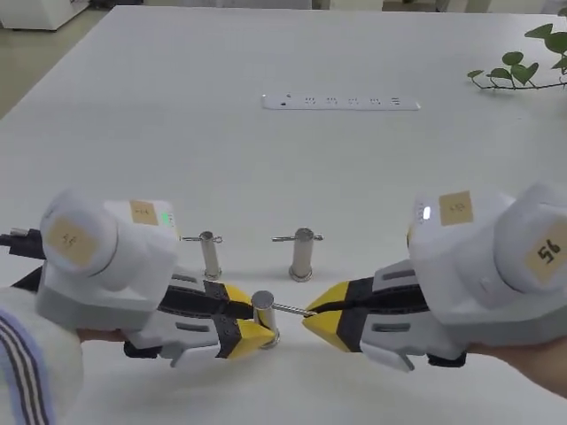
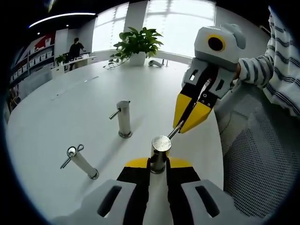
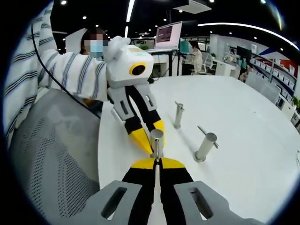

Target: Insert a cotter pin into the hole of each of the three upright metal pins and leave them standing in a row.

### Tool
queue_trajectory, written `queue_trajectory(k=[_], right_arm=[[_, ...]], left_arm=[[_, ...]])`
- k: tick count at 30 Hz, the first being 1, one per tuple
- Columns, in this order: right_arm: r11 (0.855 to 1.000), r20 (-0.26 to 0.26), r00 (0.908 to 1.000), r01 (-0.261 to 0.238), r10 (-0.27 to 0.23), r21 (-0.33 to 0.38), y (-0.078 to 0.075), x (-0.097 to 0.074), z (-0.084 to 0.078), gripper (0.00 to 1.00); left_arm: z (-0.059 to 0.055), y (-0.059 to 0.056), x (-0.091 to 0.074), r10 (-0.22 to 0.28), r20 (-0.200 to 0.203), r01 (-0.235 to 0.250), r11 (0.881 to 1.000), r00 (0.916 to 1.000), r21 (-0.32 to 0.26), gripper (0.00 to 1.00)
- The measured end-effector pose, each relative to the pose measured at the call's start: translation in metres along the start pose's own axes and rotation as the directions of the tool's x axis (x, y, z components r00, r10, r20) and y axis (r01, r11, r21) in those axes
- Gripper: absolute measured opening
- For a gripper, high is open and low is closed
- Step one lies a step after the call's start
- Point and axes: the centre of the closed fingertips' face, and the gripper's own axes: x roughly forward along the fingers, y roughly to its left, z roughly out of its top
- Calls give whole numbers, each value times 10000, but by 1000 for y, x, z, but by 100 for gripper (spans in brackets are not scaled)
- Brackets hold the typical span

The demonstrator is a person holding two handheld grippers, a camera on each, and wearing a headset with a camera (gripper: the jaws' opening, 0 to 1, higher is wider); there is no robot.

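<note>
My left gripper [image 1: 251, 320] is shut on a short upright metal pin [image 1: 263, 306], which stands between its yellow jaws [image 2: 159, 151]. From the right, my right gripper [image 1: 312, 317] is shut on a thin cotter pin [image 1: 289, 308] whose tip touches the side of that metal pin near its top [image 2: 174, 131]. In the right gripper view the cotter pin [image 3: 157, 158] runs straight from my jaws to the metal pin [image 3: 156, 139]. Behind them stand two more metal pins [image 1: 210, 255] [image 1: 302, 254], each with a cotter pin through its head.
A white power strip [image 1: 341, 103] lies further back on the white table [image 1: 133, 133]. A leafy plant branch [image 1: 523, 71] reaches in at the far right. A mesh chair [image 3: 51, 154] sits by the table's near edge.
</note>
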Motion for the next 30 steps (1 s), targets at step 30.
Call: queue_trajectory(k=[30], right_arm=[[9991,75,9999,-142,139,401,4,-1,1,7]], left_arm=[[4,-8,9,56,160,-55,10000,9999,-82,12]])
